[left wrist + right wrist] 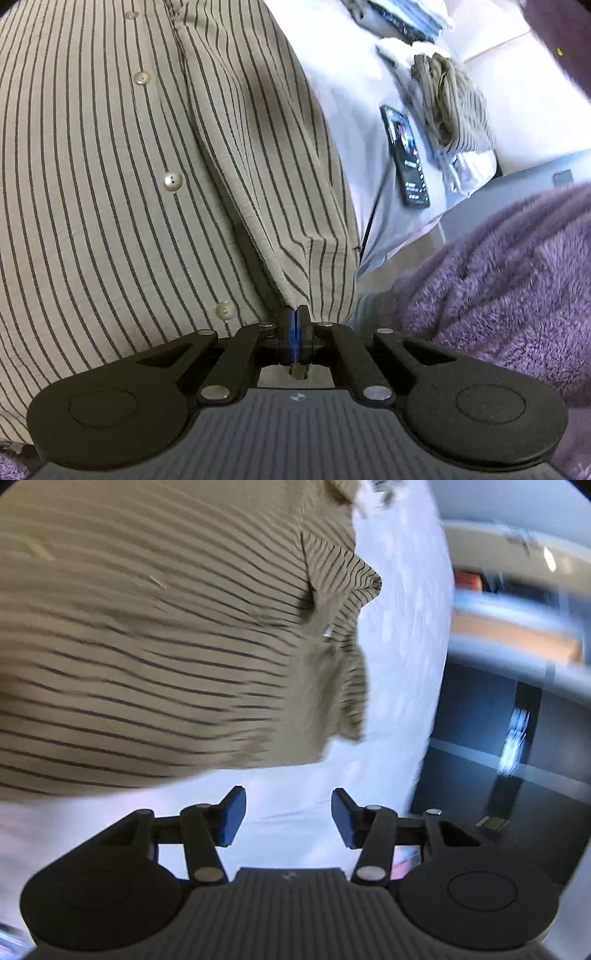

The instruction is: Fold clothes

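Note:
A beige shirt with dark stripes (147,166) fills the left wrist view, with its row of pearly buttons (173,181) and a folded edge running down to the fingers. My left gripper (295,314) is shut on the bottom hem of the striped shirt. In the right wrist view the same shirt (166,646) lies on the white bed sheet (399,664), blurred, with its collar (347,579) at the upper right. My right gripper (288,812) is open and empty over the sheet, just below the shirt's edge.
A black phone (404,155) with a cable lies on the white sheet (351,92). A crumpled striped garment (450,103) lies beside it. A purple fleece sleeve (498,277) is at the right. A dark cabinet (498,738) stands past the bed edge.

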Tool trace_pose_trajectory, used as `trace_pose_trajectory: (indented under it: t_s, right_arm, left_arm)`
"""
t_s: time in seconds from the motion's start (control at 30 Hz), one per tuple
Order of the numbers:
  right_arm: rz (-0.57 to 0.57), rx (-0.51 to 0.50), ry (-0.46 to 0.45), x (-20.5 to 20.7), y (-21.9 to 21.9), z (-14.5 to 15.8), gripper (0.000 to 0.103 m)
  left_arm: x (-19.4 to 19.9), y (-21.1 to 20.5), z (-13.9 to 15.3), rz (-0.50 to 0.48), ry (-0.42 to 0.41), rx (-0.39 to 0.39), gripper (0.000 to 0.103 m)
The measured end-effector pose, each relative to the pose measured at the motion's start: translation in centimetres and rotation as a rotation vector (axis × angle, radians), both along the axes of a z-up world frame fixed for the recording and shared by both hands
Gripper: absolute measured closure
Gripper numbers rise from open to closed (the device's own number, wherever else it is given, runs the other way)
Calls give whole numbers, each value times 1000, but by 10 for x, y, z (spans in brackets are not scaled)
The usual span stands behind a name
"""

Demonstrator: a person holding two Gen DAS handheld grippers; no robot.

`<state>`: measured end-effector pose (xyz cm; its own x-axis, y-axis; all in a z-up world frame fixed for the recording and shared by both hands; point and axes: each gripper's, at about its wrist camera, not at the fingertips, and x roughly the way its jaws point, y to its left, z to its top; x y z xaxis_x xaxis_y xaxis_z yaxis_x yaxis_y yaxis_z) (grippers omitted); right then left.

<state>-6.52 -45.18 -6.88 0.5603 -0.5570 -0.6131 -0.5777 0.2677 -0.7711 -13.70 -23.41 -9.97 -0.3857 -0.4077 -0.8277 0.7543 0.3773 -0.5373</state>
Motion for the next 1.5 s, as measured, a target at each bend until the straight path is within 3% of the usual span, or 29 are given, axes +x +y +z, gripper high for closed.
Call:
trace_pose_trajectory:
  t_s: [0.3, 0.43, 0.6, 0.9, 0.97, 1.07, 1.17, 1.5]
  right_arm:
    - [-246, 352, -38, -142, 57, -1, 50]
    - [-356, 521, 11, -195, 77, -15, 50]
    - [-477, 629, 69, -242, 96, -38, 59]
    - [-546, 840, 188, -262, 112, -76, 59]
    - [-602, 880, 186, -257, 103, -83, 59]
    - [-730, 1038, 164, -250, 78, -79, 61]
    - [-780, 1117, 128, -250, 66, -72, 67]
    - [-855, 1136, 40, -253, 61, -59, 67]
  left_arm:
    - [-3, 15, 2, 33, -52, -26, 103]
    - [-2, 17, -5, 43, -72, -6, 103]
    - [-5, 14, -15, 37, -109, 24, 103]
    - [-15, 10, -28, -37, -169, 62, 103]
    - [-16, 11, -29, -47, -178, 65, 103]
    - [-17, 13, -29, -49, -186, 64, 103]
    - [-16, 13, -32, -50, -179, 68, 103]
    - [-22, 8, -38, -103, -223, 84, 103]
